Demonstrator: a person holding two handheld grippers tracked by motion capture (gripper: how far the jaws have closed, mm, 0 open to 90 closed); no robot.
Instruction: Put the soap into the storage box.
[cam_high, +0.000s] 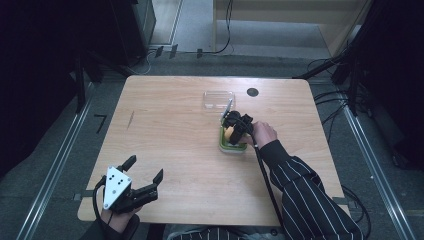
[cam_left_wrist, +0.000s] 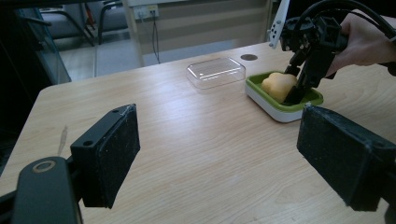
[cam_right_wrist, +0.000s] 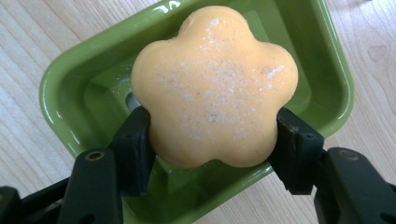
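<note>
A flower-shaped orange soap (cam_right_wrist: 215, 86) is clamped between the jaws of my right gripper (cam_right_wrist: 212, 140), held over the green soap dish (cam_right_wrist: 74, 88). From the high view the right gripper (cam_high: 234, 129) sits above the dish (cam_high: 231, 147) at the table's middle right. The left gripper view shows the soap (cam_left_wrist: 279, 87) inside the dish (cam_left_wrist: 275, 108); I cannot tell whether it touches the bottom. My left gripper (cam_high: 145, 170) rests open near the table's front left corner, with nothing between its pads (cam_left_wrist: 114, 154).
A clear plastic lid (cam_high: 218, 99) lies just behind the dish, toward the far side. A dark round disc (cam_high: 252, 92) is set in the tabletop (cam_high: 170, 135) to the right of the lid. Cables run across the floor around the table.
</note>
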